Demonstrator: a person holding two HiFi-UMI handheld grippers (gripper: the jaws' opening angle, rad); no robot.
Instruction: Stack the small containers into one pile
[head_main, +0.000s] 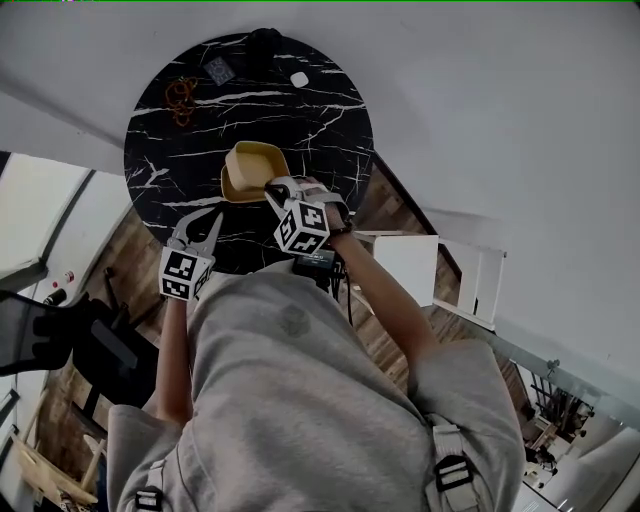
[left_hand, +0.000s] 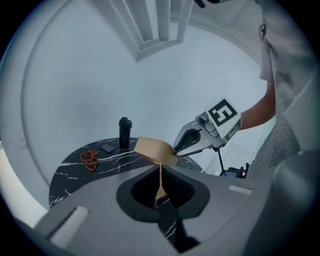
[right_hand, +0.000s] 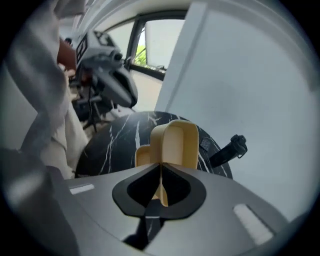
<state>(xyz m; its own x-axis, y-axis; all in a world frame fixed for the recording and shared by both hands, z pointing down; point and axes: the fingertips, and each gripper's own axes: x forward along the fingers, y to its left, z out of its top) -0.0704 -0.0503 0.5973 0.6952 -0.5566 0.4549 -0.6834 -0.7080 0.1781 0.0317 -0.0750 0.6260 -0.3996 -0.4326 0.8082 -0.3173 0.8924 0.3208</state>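
My right tongs (right_hand: 161, 167) are clamped on the wall of a tan container (right_hand: 175, 142). The thin wall runs straight into the slit between the jaws, and the container is tipped on edge with its hollow turned back toward the tongs. A second tan container (right_hand: 142, 156) sits just left of those jaws, partly hidden behind the first, on the round black marble table (head_main: 300, 130).

My left tongs (left_hand: 160, 169) are drawn nearly together. A thin tan strip shows in their slit, but I read it as the containers ahead seen through the gap, not as a grip (the head view and the right gripper view both seem to put these tips a little short of them). So I count that side as empty. Beyond the left tips and off to their left stand a black bottle (left_hand: 125, 132) and some orange rings (left_hand: 90, 160), well apart from the work.

I judge the step in hand to be the stacking itself: one container is picked and the other lies beside it. The next move calls for rolling the right tongs until the held container is level, mouth up. Then it needs to come square over the second one, go down until it nests, and be let go. If the lower one slides, the left tongs are near enough to steady its rim.
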